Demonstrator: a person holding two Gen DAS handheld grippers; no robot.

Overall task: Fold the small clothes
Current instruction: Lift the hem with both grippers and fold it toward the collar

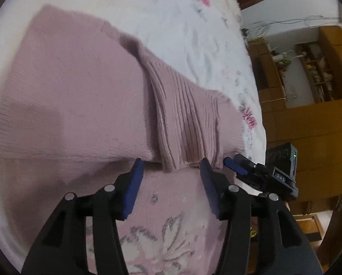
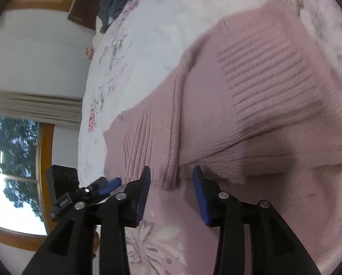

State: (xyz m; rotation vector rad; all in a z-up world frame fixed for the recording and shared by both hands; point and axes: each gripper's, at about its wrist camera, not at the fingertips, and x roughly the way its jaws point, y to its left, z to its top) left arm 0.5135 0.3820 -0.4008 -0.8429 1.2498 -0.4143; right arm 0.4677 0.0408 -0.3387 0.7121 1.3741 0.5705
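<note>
Pink knit sweater (image 1: 74,87) spread flat on a floral bedspread (image 1: 182,23), filling the view from 9 to 1 o'clock ahead of the left gripper (image 1: 171,169). Ribbed cuff (image 1: 184,123) of a sleeve folded across the body, ending right at the near edge at 12 o'clock. Left jaws spread, holding nothing, either side of that cuff end. Right gripper (image 2: 171,176) likewise agape and empty, just short of the same near edge, a second ribbed band (image 2: 269,78) away at 1 o'clock. Probably soft, light, limp and stretchy; bound to sag and drag rather than slide stiffly. Best pinched at the doubled near edge or the thick ribbing, through all layers, both corners lifted together.
</note>
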